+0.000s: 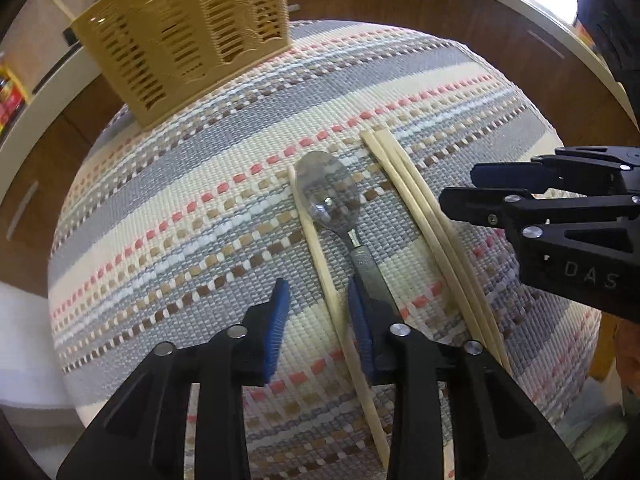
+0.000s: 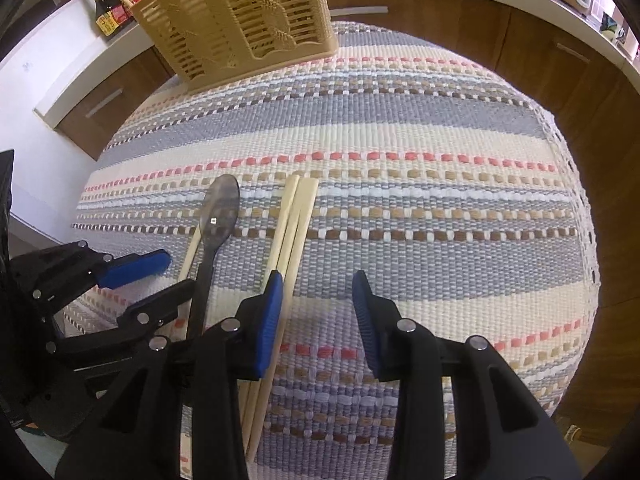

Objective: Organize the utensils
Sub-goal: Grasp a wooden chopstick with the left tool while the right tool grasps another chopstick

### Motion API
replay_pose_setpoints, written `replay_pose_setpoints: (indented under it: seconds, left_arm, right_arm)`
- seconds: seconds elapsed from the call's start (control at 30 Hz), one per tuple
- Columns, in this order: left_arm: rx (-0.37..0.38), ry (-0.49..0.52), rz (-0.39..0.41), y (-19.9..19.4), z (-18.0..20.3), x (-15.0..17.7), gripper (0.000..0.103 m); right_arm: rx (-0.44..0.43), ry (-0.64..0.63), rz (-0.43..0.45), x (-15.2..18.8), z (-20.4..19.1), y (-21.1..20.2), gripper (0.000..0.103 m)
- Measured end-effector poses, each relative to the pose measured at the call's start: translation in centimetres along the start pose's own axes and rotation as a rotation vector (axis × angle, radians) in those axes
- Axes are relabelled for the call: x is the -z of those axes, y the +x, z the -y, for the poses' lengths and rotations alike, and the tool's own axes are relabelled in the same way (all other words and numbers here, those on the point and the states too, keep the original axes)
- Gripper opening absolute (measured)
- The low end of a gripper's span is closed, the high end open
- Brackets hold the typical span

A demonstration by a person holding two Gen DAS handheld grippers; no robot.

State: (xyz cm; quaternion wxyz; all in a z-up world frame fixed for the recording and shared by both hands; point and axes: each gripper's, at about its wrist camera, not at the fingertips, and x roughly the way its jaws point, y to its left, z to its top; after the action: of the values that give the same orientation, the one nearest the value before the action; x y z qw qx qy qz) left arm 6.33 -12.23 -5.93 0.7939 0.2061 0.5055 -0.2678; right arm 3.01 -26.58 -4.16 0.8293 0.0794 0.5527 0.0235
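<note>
A metal spoon (image 1: 332,196) with a dark handle lies on the striped woven mat (image 1: 180,208). A single chopstick (image 1: 320,256) lies along the spoon's left side, and a bundle of chopsticks (image 1: 432,224) lies to its right. My left gripper (image 1: 318,312) is open low over the mat, with the single chopstick between its fingers and its right pad beside the spoon handle. My right gripper (image 2: 316,312) is open over the mat; its left pad (image 2: 272,316) lies against the chopstick bundle (image 2: 294,224). The spoon (image 2: 218,216) lies left of it. The tan slotted utensil basket (image 1: 188,36) stands at the mat's far edge.
Brown cabinets (image 2: 540,48) under a white countertop curve around behind the mat. Sauce bottles (image 2: 112,4) stand on the counter at far left of the right wrist view. The basket (image 2: 240,20) is at the mat's back left. The left gripper (image 2: 132,280) shows at the left.
</note>
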Motion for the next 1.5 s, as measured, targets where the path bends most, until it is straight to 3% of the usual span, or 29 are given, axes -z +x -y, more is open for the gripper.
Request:
replay_pose_setpoints:
  seconds: [0.03,0.07,0.1,0.23,0.33,0.6,0.9,1.3,1.4,1.5]
  left_arm:
    - [-0.006,0.004,0.000,0.0,-0.1,0.0,0.020]
    - [-0.018,0.005,0.002,0.0,-0.2,0.0,0.005]
    - [-0.030,0.001,0.004,0.1,-0.3,-0.1,0.004]
    - [-0.013,-0.035,0.034,-0.4,-1.0,0.4,0.004]
    - [-0.069,-0.053,0.049,-1.4,-1.8,1.9,0.004]
    - [-0.037,-0.164,0.083,-3.0,-5.1,3.2,0.004]
    - [-0.001,-0.163,0.100,-2.6,-5.0,3.3,0.004]
    - [0.017,-0.169,0.108,-2.3,-5.3,3.5,0.004]
    - [0.034,-0.164,0.093,-2.1,-5.2,3.4,0.004]
    - [0.027,-0.147,0.076,-2.2,-5.1,3.6,0.004]
  right_arm:
    - [-0.003,-0.001,-0.006,0.0,0.0,0.1,0.033]
    - [-0.002,-0.001,-0.006,0.0,0.1,0.0,0.033]
    - [-0.001,-0.001,-0.007,0.0,0.1,0.1,0.033]
    - [0.007,-0.004,-0.016,-0.4,-0.4,0.9,0.029]
    - [0.065,-0.029,-0.001,-0.6,-1.4,1.3,0.027]
    - [0.148,-0.072,-0.004,-0.1,-3.1,1.4,0.027]
    - [0.062,-0.002,-0.015,-1.0,-2.0,1.5,0.027]
    - [0.164,-0.134,-0.038,0.8,-4.2,1.5,0.026]
    - [0.152,-0.135,-0.066,0.4,-3.7,1.5,0.014]
    - [0.117,-0.146,-0.121,-0.2,-2.5,1.5,0.012]
